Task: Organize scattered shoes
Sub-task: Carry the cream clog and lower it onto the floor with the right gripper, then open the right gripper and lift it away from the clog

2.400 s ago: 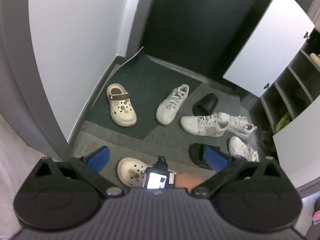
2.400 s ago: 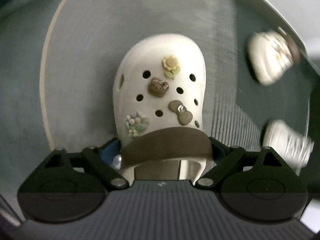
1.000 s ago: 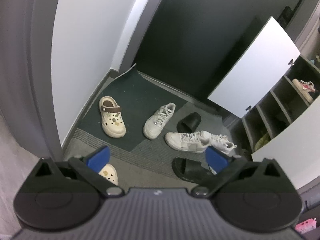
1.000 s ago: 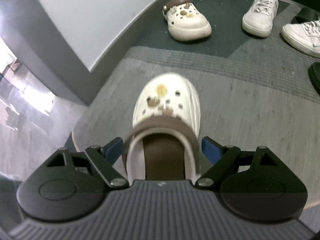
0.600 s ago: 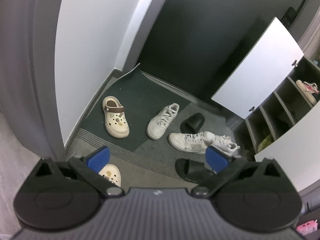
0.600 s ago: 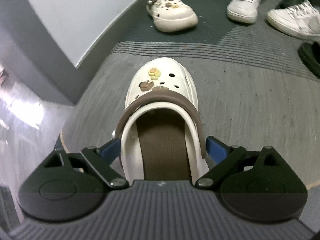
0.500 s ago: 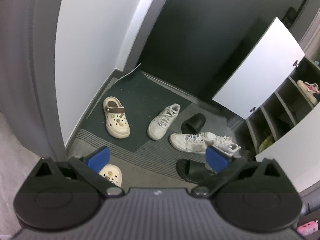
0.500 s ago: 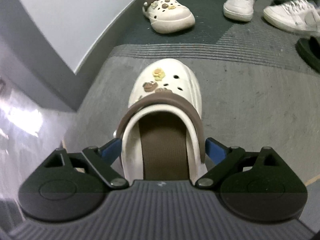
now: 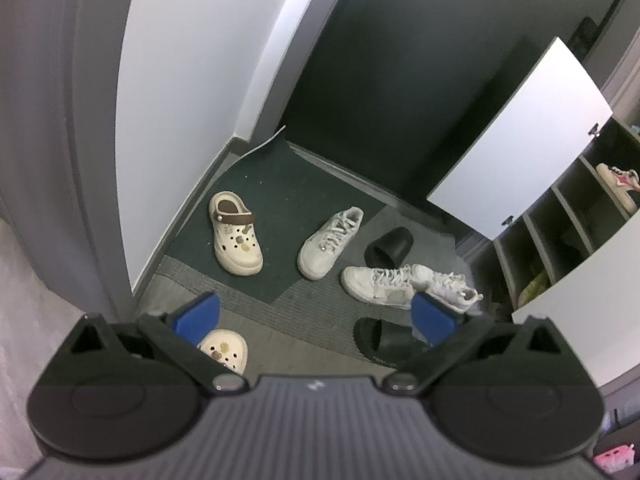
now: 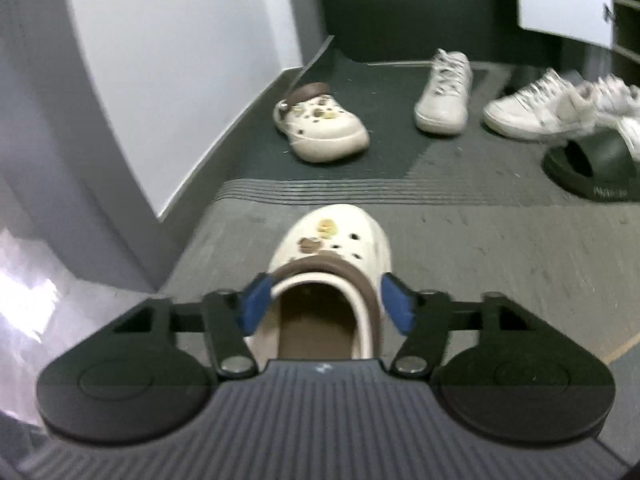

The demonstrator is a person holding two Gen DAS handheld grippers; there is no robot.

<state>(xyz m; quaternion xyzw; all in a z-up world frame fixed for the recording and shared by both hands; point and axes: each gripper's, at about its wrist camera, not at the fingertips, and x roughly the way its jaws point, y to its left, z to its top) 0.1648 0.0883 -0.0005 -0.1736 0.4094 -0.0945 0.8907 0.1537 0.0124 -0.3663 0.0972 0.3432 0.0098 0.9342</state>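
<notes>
Presently, the cream clog (image 10: 332,276) is being closed upon at its heel by the right gripper (image 10: 325,306), evidently so it can be carried to its mate (image 10: 320,128), lying ahead-left. The left gripper (image 9: 316,316) is being held wide, empty.

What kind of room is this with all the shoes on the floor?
Most likely a home entryway: a dark door mat lies before a dark door, shoes such as a white sneaker lie scattered on it, and an open shoe cabinet stands beside them.
</notes>
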